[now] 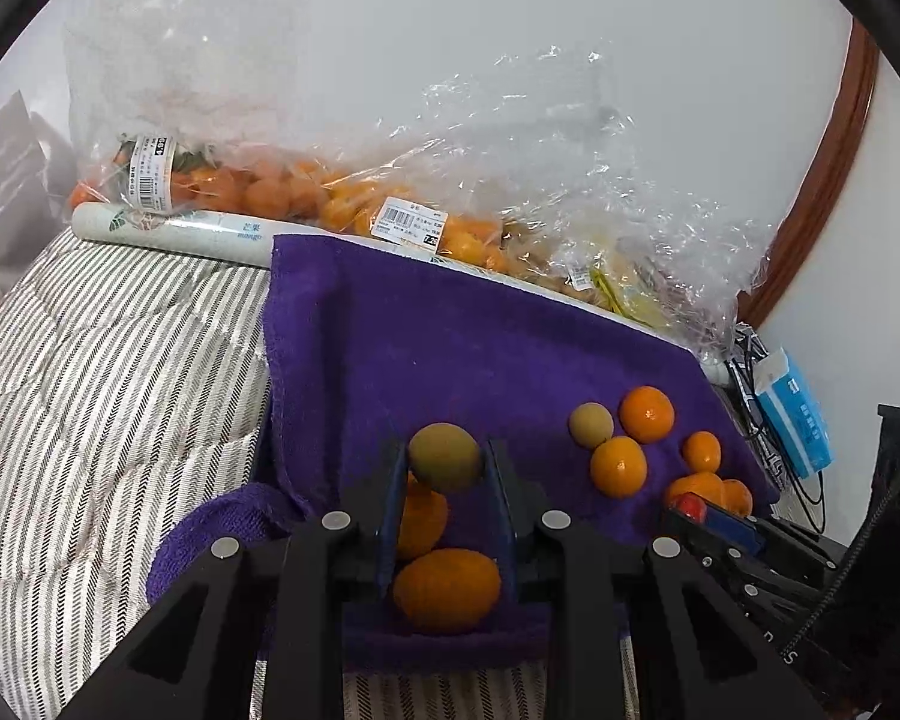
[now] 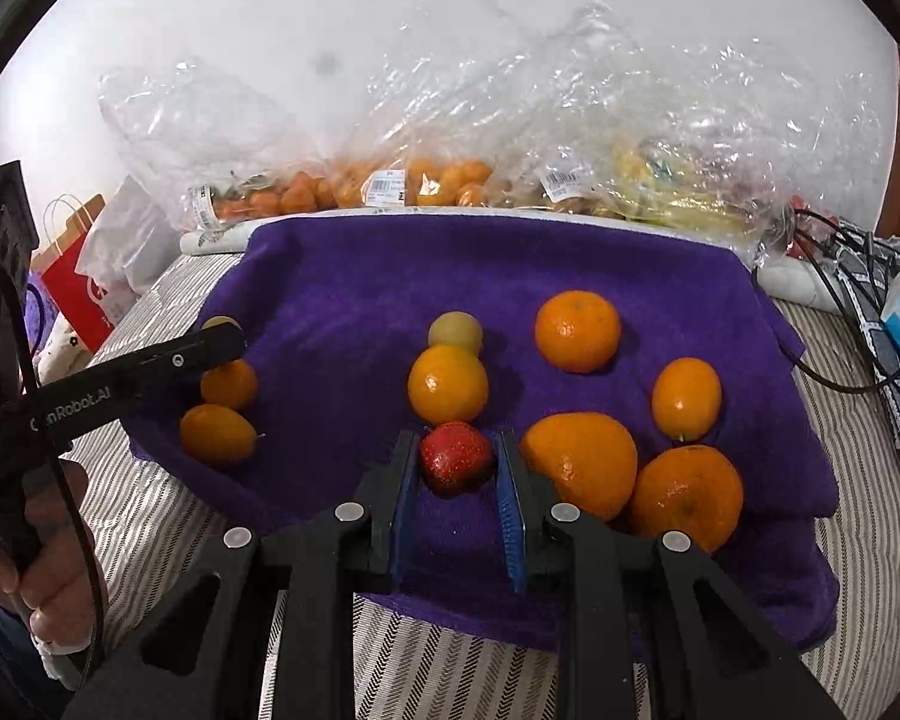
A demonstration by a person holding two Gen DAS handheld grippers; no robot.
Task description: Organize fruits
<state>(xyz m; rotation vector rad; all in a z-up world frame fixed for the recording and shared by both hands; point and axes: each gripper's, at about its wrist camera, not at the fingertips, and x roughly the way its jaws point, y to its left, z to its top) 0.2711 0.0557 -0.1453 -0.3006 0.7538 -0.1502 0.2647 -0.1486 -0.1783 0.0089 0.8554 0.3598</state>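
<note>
A purple towel (image 1: 426, 336) (image 2: 354, 276) lies on a striped bed. My left gripper (image 1: 444, 462) is shut on a brownish-green round fruit (image 1: 444, 457) and holds it above two orange fruits (image 1: 447, 591) at the towel's left edge. My right gripper (image 2: 457, 456) is shut on a red strawberry (image 2: 455, 457) near the towel's front middle. Several oranges (image 2: 577, 331) and a small greenish fruit (image 2: 455, 331) lie around it. The left gripper also shows in the right wrist view (image 2: 210, 348), over two orange fruits (image 2: 217, 435).
Clear plastic bags of oranges (image 1: 282, 192) (image 2: 426, 180) and yellow fruit (image 2: 666, 186) lie along the wall behind the towel. A blue box (image 1: 792, 414) and black cables (image 2: 840, 288) sit at the right. A red paper bag (image 2: 75, 282) stands at the left.
</note>
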